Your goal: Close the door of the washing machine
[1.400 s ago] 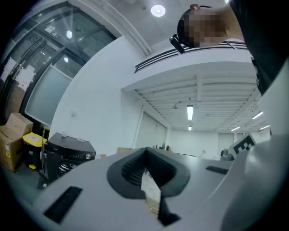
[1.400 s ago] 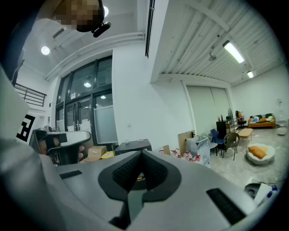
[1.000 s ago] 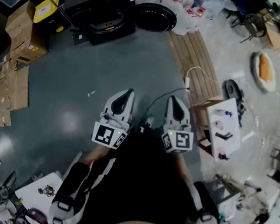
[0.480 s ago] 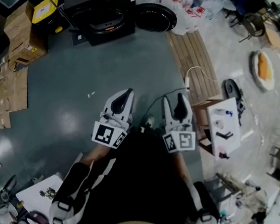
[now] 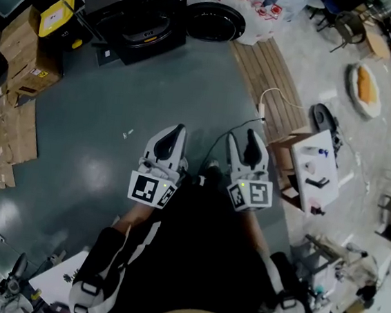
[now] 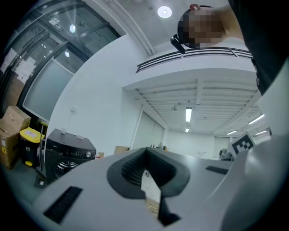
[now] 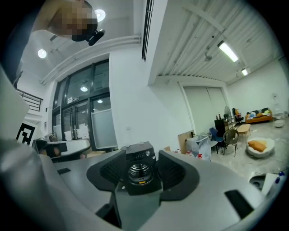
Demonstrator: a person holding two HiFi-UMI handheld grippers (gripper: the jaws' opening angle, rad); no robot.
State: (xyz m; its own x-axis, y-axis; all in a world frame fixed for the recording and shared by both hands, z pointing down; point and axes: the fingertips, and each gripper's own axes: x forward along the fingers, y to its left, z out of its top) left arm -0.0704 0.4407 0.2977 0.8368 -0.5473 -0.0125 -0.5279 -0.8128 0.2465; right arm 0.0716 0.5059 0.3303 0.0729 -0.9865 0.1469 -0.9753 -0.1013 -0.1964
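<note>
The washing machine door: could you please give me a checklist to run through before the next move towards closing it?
1. Door shut: not ok. The round dark door stands swung open beside the black front-loading washing machine.
2. Door within reach: not ok. Both grippers are far from the machine.
3. Right gripper free: ok. Its jaws have just been opening and stand apart with nothing between them.
4. Left gripper free: ok. Its jaws are together and hold nothing.
5. Way to the machine: ok. On the grey floor ahead lies only a small pale scrap.
</note>
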